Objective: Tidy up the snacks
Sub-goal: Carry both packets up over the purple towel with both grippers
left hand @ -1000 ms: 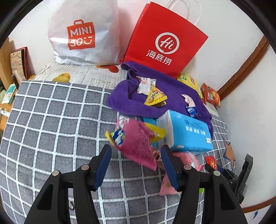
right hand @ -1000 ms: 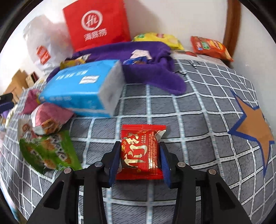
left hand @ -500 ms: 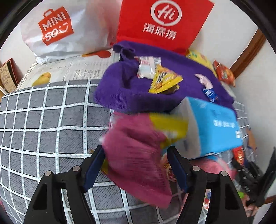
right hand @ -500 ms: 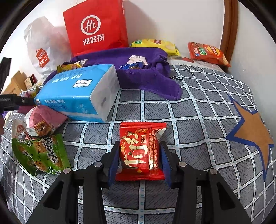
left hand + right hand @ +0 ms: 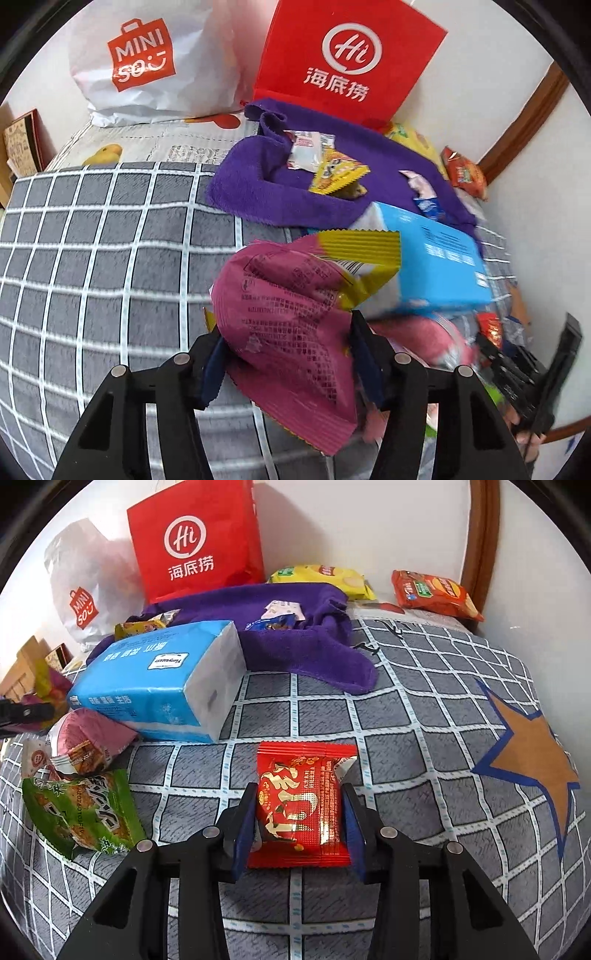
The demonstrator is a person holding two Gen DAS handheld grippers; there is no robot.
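Left gripper: my left gripper [image 5: 286, 354] has its blue pads set against both sides of a crinkled magenta foil snack bag with a yellow serrated top seal [image 5: 291, 317]; the jaws have just been closing and the bag sits between them, held at its lower half.
Right gripper: my right gripper [image 5: 300, 819] is narrowed on a small red foil snack packet with gold lettering [image 5: 301, 803], pads pressing its two long edges; the packet lies over the grey quilt with a white grid [image 5: 406, 709].
Handling, magenta bag: I judge it light, soft and air-filled; the foil looks slick and buckles under the pads. The contents are probably brittle, so only a modest squeeze is wise. The flat seal would give a firmer hold than the puffed middle.
Handling, red packet: light, small and fairly flat; I judge it stiffer than the bag, and the present side grip looks sound.
Nearby: a blue plastic-wrapped tissue pack [image 5: 155, 679] lies just beyond both snacks, with a green snack bag [image 5: 81, 812] and a pink snack pouch [image 5: 92, 734] beside it.
Further out: a rumpled purple towel [image 5: 280, 192] carries several small packets; behind it stand a red paper carrier bag [image 5: 343, 62] and a white plastic shopping bag [image 5: 147, 62].
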